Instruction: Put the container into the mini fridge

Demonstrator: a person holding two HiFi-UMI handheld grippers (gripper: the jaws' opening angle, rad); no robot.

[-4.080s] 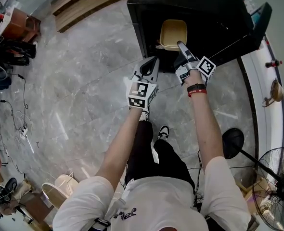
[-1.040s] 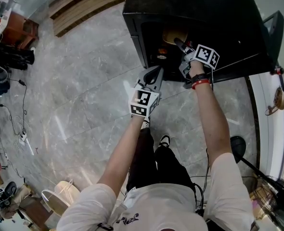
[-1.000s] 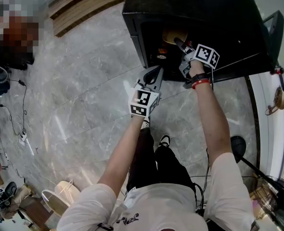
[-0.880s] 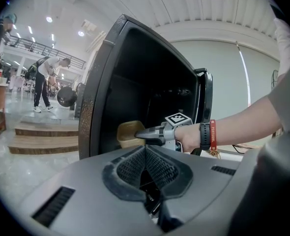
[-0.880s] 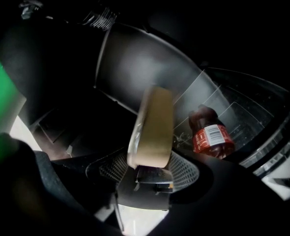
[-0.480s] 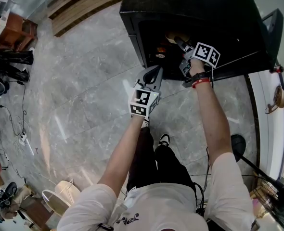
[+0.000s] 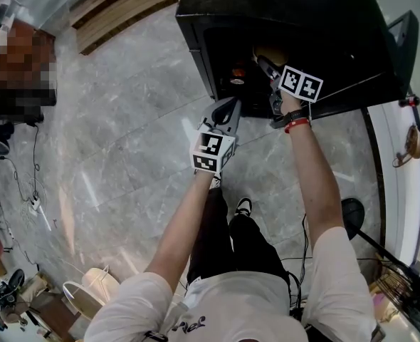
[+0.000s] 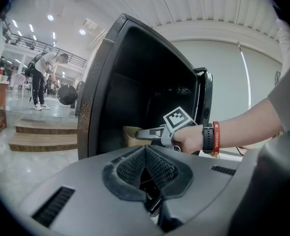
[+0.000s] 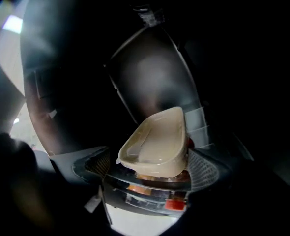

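Right tool (image 7: 261, 63) is inside the mini fridge (image 7: 288, 13) with its 2 jaws opening. The container (image 9: 157, 141) sits between them, but the pads don't look clamped on it. 1 pad stands clear of the wall and the other is just beside it.

The container looks set down on what reads as a clear shelf (image 9: 135, 196) right under the jaws, so I'd call this the release with placement basically done. You went in deep so the tub lands behind the front edge, which makes sense.

Left tool (image 8: 145, 151) has its jaws together on nothing. It's parked outside the opening, lower than and behind the right tool. My guess is it's just out of the way, since the door (image 7: 402, 34) is already swung wide.

Materials:
- **Container:** beige, shallow, rounded-rectangle tub with a rolled rim. It's matte, looks thin-walled and appears empty, so probably light. A jaw could drag it as you back out.
- **Pads:** black with a mesh texture.
- **Fridge:** black shell with a dark interior.
- **Shelf:** reflective, with orange and red items below it that I can't identify.
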